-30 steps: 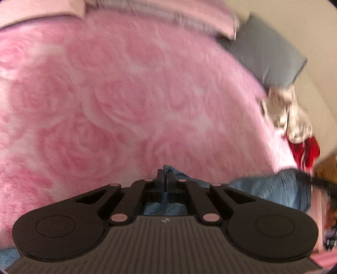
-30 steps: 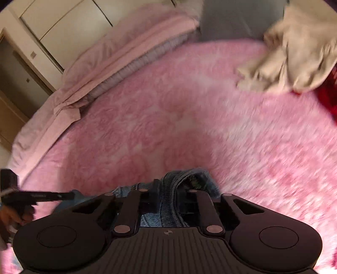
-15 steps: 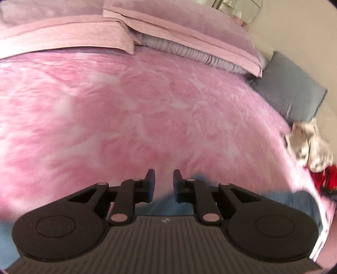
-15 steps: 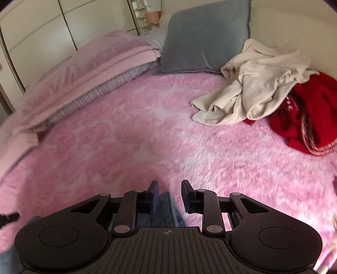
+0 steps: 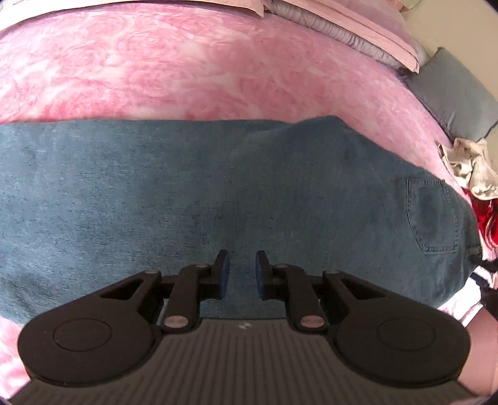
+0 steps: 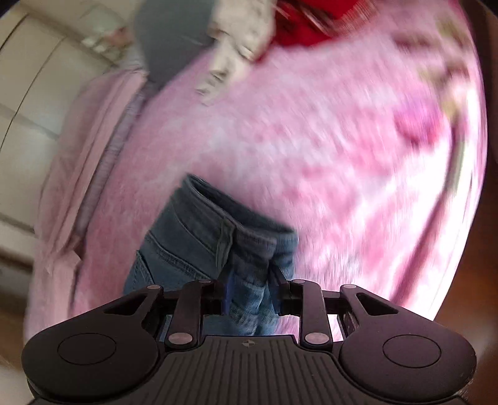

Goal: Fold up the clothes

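A pair of blue jeans (image 5: 218, 199) lies flat across the pink fluffy bedspread (image 5: 186, 68), folded lengthwise, with a back pocket (image 5: 432, 218) at the right. My left gripper (image 5: 242, 274) is open and empty just above the denim near its front edge. In the right wrist view, which is blurred, the jeans' waistband end (image 6: 218, 236) lies on the bedspread (image 6: 342, 162). My right gripper (image 6: 250, 293) is open, and denim shows between its fingers; I cannot tell whether they touch it.
A cream garment (image 5: 470, 168) and a red garment (image 5: 488, 218) lie at the bed's right side, also in the right wrist view (image 6: 236, 53). A grey pillow (image 5: 457, 93) and folded pink bedding (image 5: 358, 25) sit at the head. White wardrobe doors (image 6: 28, 102) stand beyond.
Both grippers went from shut on the jeans to open and let them go. The jeans now lie flat on the bed. The right gripper has swung back down over the waistband.
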